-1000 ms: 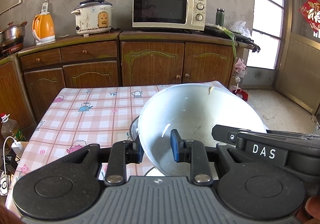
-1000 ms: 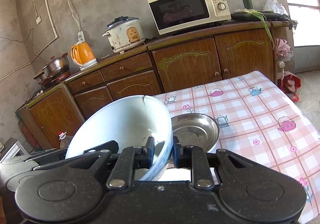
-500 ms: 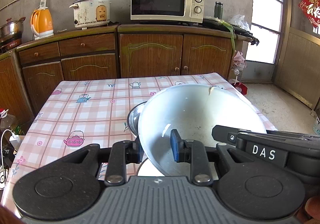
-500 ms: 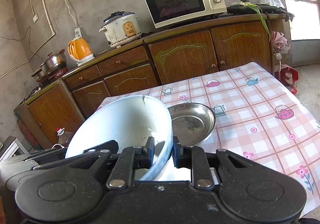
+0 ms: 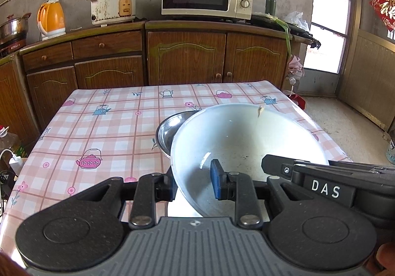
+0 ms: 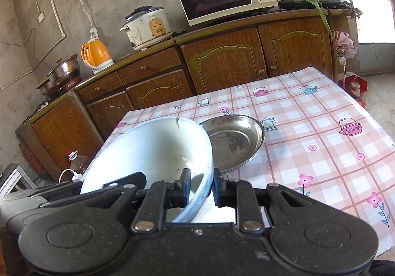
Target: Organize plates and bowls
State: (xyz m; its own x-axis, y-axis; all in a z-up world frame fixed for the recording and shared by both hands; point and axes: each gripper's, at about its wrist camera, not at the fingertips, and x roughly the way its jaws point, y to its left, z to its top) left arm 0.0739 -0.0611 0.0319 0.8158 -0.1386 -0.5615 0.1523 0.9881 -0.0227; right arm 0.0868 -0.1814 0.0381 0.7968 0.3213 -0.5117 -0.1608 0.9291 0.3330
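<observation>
Now white bowl point(image 5: 246, 142) tilted — mouth facing both grippers.

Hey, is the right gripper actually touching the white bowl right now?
Touching. In the right wrist view the right gripper has the white bowl's rim clamped between its two fingers, one pad inside the wall and one outside.

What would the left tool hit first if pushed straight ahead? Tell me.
The left tool already clamps the white bowl's rim. Pushed on, the bowl would probably meet the steel dish just beyond; depth is unclear.
</observation>
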